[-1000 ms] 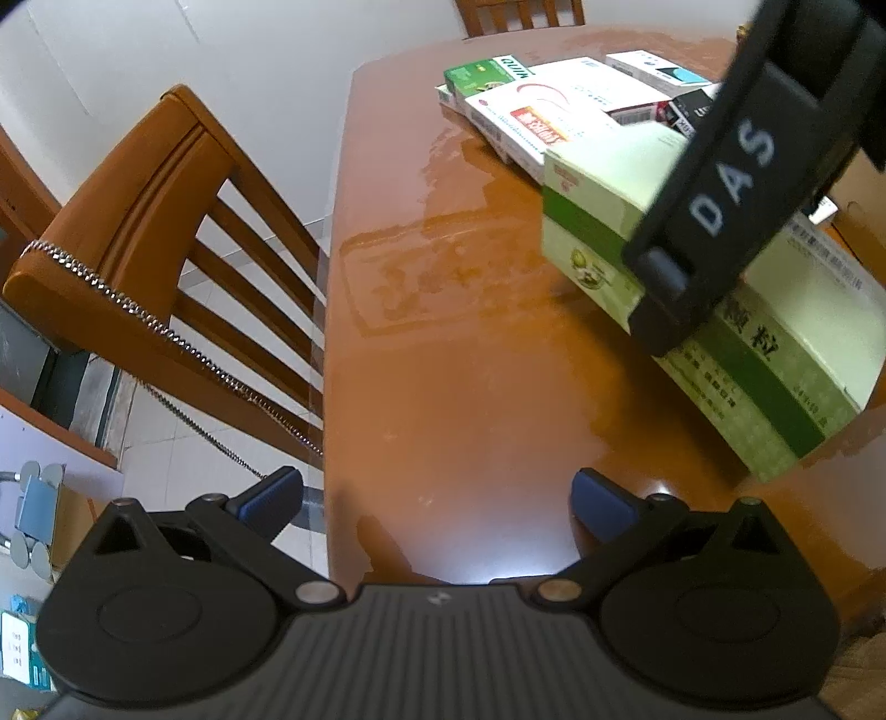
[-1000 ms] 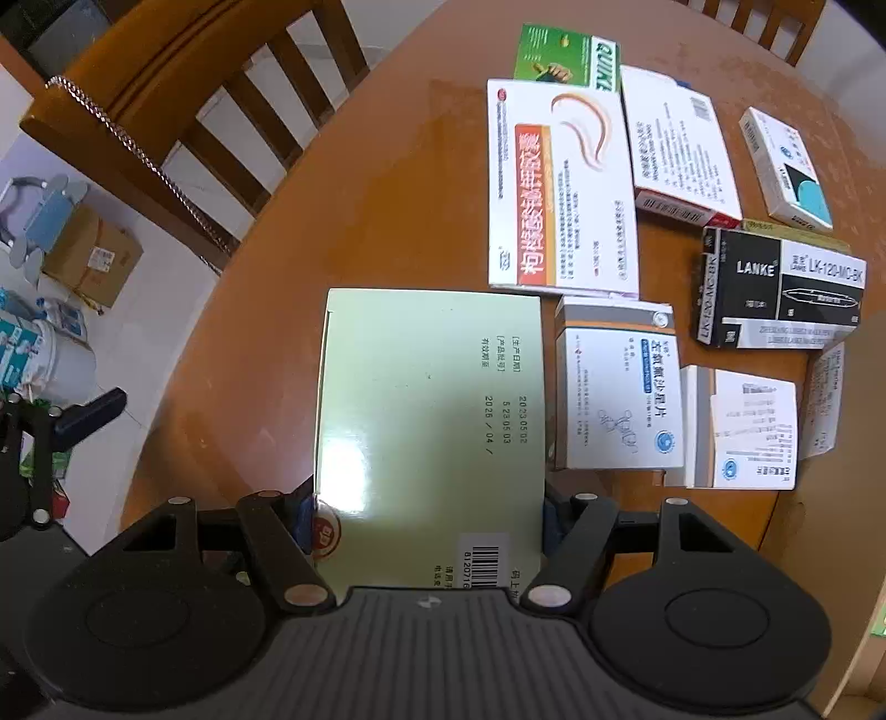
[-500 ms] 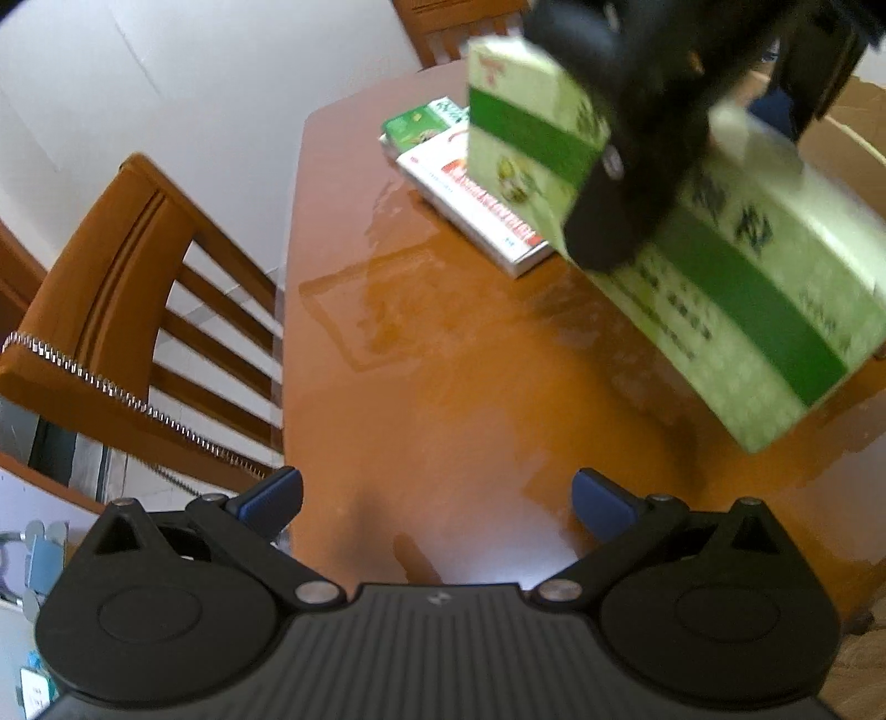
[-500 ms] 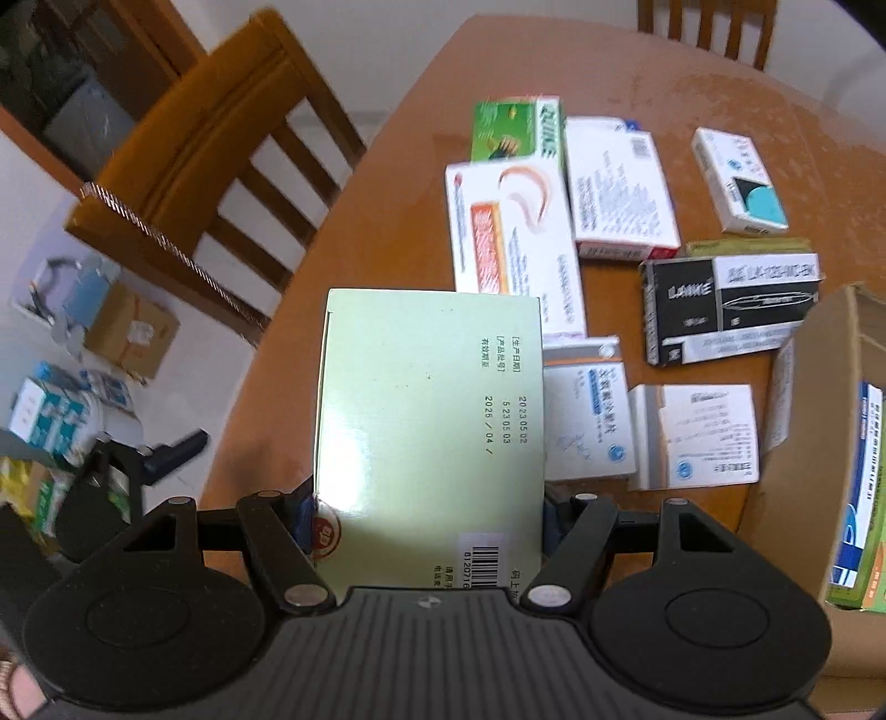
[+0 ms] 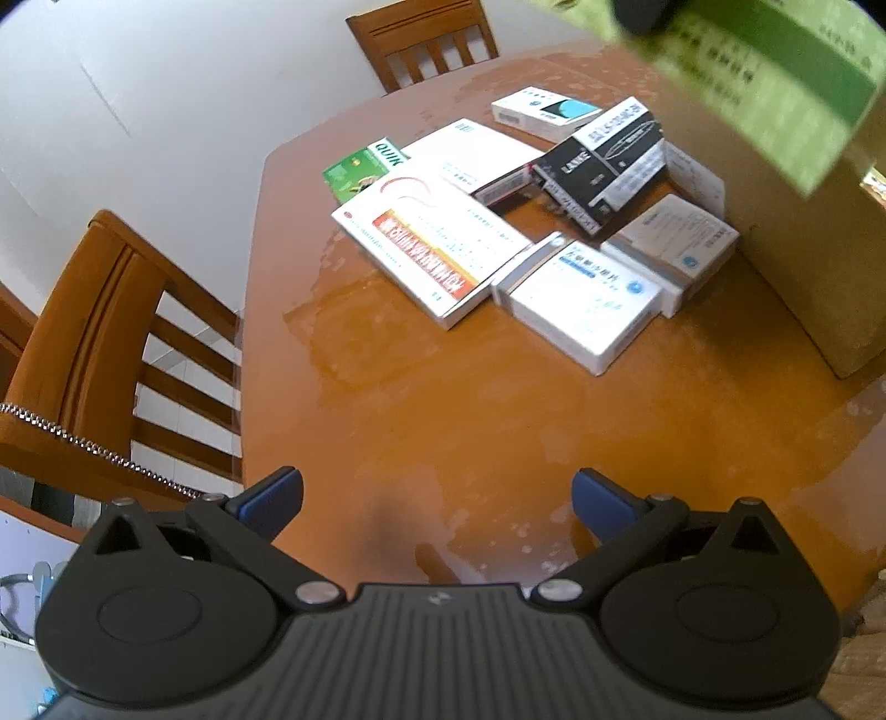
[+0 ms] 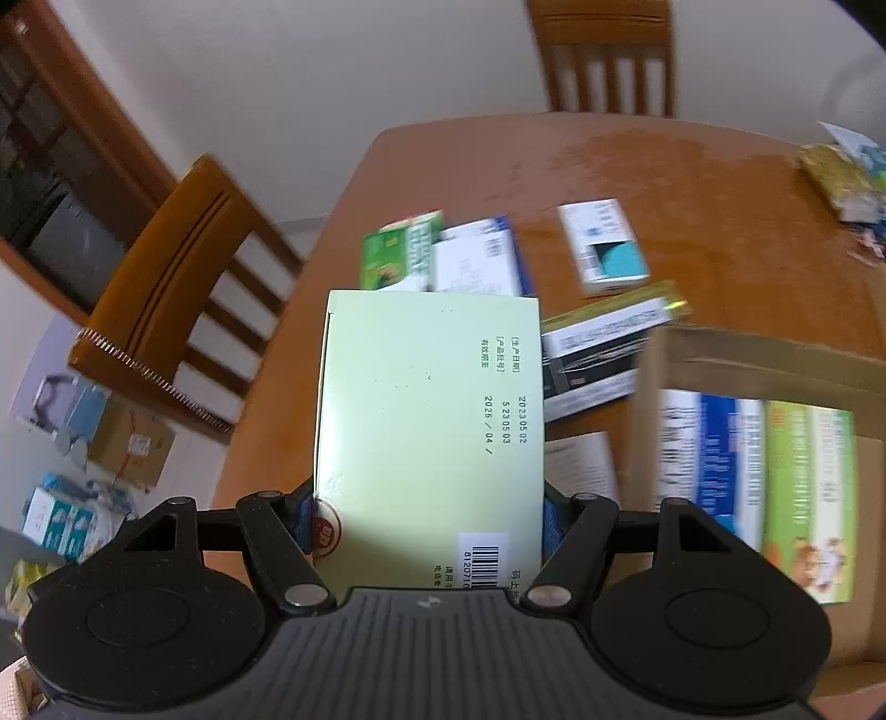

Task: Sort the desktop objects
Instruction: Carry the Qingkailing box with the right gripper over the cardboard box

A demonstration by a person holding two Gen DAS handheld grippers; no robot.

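Observation:
My right gripper is shut on a large pale green box, its blue pads pressing the box's two sides, and it holds the box in the air over the table. The same green box shows at the top right of the left wrist view, high above the table. Just right of it stands an open cardboard box with several packs standing inside. My left gripper is open and empty over bare table. Several medicine boxes lie on the table, among them a white and orange one and a black one.
A wooden chair stands at the table's left side and another at the far end. Cartons and packets lie on the floor at the left. Loose packets sit on the table at the far right.
The right gripper has lifted the green box off the table and carried it up and right, toward the cardboard box. The left gripper has drawn back and up, showing more of the table.

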